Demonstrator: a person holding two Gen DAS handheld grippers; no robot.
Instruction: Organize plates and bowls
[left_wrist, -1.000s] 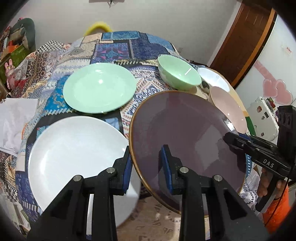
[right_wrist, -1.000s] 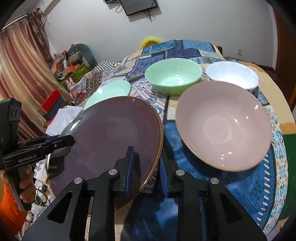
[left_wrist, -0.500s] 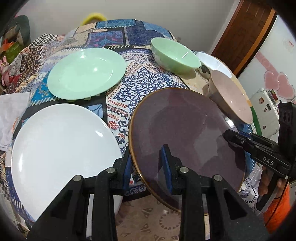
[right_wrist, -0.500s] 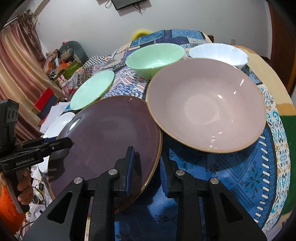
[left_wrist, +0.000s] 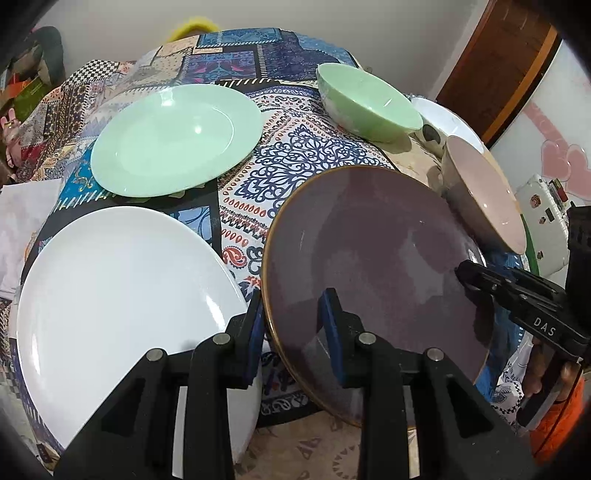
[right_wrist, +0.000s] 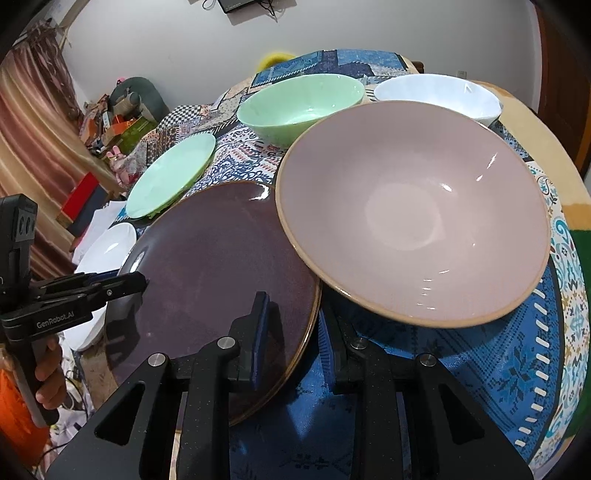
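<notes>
Both grippers hold a dark purple plate (left_wrist: 373, 258) by opposite rims. My left gripper (left_wrist: 291, 321) is shut on its left rim; my right gripper (right_wrist: 291, 325) is shut on its right rim. The plate (right_wrist: 214, 273) hangs over the table's front edge, its far rim under the edge of a pink bowl (right_wrist: 410, 210). A white plate (left_wrist: 118, 295) lies to its left, a green plate (left_wrist: 173, 136) behind. A green bowl (right_wrist: 299, 99) and a white bowl (right_wrist: 436, 92) stand at the back.
A round table with a patterned patchwork cloth (left_wrist: 291, 181) carries the dishes. The right gripper's body (left_wrist: 532, 295) shows at the right of the left wrist view, the left gripper's (right_wrist: 55, 299) at the left of the right wrist view. Clutter (right_wrist: 118, 122) lies on the floor beyond.
The purple plate has moved with both grippers towards the table. The pink bowl now looms larger and overlaps the plate's far rim. Both grips are unchanged.
</notes>
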